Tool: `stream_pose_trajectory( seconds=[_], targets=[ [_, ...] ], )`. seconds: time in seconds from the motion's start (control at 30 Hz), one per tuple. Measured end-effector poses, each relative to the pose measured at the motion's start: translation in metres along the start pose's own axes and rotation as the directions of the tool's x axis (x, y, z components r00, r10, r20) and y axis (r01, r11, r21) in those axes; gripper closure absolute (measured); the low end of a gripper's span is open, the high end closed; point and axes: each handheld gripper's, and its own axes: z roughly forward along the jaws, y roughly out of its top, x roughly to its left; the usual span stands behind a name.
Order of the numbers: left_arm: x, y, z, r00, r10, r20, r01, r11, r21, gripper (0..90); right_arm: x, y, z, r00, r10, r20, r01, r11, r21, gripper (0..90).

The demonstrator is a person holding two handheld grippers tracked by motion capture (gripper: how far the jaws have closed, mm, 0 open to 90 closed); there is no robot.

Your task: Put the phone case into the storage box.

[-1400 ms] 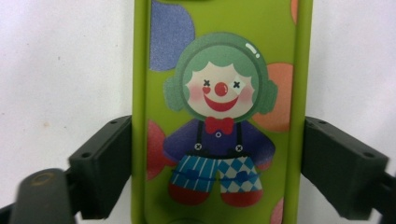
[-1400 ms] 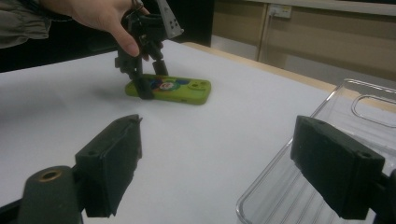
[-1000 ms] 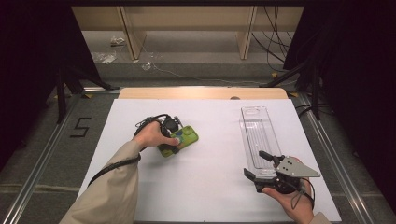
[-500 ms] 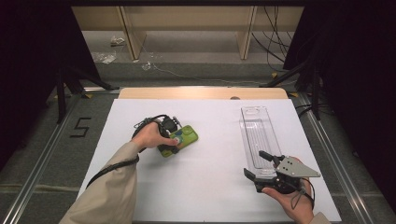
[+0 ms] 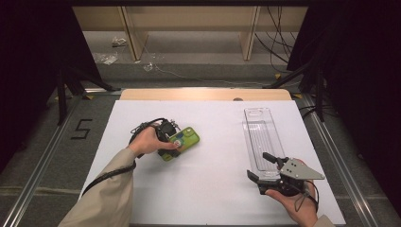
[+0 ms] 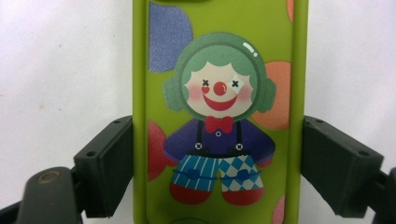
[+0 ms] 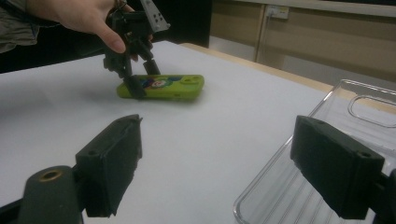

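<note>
The left gripper stands over a green phone case that lies flat on the white table, left of centre. In the left gripper view its jaws straddle the case across its width: the left pad meets the case's edge, while a thin strip of table seems to show between the right pad and the other edge, so a firm clamp cannot be confirmed. The case bears a printed clown with green hair, a red nose and a red bow tie. The right gripper rests near the table's front right corner, jaws apart and holding nothing. A clear plastic phone case lies lengthwise just beyond it, its near end between the open jaws.
</note>
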Motion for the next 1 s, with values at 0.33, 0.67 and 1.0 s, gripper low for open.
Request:
stream_pose_trajectory(
  seconds=[0.33,0.67,1.0],
  targets=[
    [-0.005,-0.012,-0.014,0.9999,-0.016,0.000,0.016,0.9933,-0.115,16.4,0.000,0.000,0.000,1.0000,-0.001,0.003,0.001,1.000,0.001,17.6],
    [-0.012,-0.028,-0.022,0.9991,-0.042,-0.010,0.039,0.9724,-0.230,16.4,0.000,0.000,0.001,1.0000,-0.002,0.004,0.002,1.000,0.005,17.6],
    [-0.022,-0.044,-0.030,0.9959,-0.089,-0.016,0.077,0.9284,-0.364,16.4,-0.001,0.000,0.001,1.0000,0.002,0.007,-0.002,1.000,0.007,17.6]
  ],
)
